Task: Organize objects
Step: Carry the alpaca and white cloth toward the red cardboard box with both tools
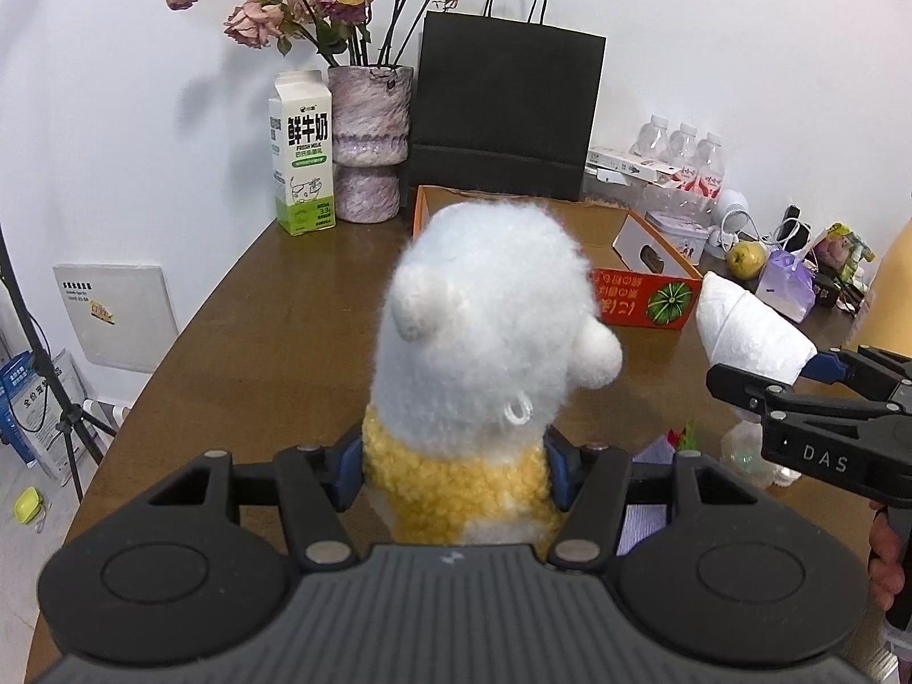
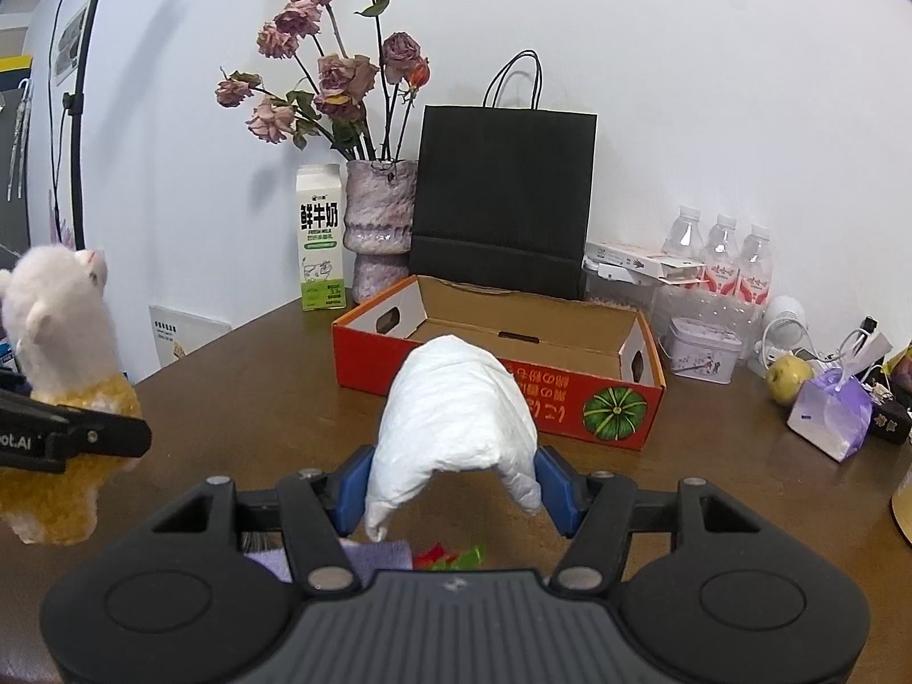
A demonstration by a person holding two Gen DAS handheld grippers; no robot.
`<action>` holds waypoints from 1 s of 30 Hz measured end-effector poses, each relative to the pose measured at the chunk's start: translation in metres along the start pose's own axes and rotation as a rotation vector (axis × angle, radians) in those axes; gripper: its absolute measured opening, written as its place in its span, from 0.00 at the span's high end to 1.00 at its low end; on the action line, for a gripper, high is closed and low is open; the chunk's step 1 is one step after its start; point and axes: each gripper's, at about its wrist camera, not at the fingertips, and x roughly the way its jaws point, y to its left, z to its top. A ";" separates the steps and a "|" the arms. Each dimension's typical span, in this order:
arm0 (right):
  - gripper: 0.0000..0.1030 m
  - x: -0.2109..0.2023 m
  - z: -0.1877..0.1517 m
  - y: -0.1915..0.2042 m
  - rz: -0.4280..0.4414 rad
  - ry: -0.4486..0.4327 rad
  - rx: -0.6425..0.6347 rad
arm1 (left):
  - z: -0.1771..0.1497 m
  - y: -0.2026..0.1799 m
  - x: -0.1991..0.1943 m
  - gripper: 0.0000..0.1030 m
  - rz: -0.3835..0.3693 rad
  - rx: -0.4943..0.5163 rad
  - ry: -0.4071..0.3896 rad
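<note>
Plush alpaca (image 1: 484, 342), gripped in left gripper (image 1: 450, 476) jaws above bench (image 1: 273, 342); white bundle (image 2: 456, 416) gripped in right gripper (image 2: 456, 490) jaws; carrying step, next likely lowering both into open cardboard box (image 2: 604, 393).

Your fluffy white alpaca toy (image 1: 484, 342) with a yellow body stands upright at frame centre, off the table. Your crumpled white plastic bundle (image 2: 456, 416) sits centre, before the open red cardboard box (image 2: 501, 365).
</note>
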 end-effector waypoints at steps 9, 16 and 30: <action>0.42 0.027 0.021 -0.002 0.001 0.011 -0.006 | 0.029 -0.005 0.025 0.42 -0.010 0.004 0.002; 0.42 0.052 0.036 -0.008 -0.001 0.019 -0.002 | 0.052 -0.013 0.050 0.42 -0.019 0.017 0.010; 0.42 0.103 0.066 -0.023 -0.012 0.033 -0.009 | 0.095 -0.032 0.101 0.42 -0.031 0.034 0.019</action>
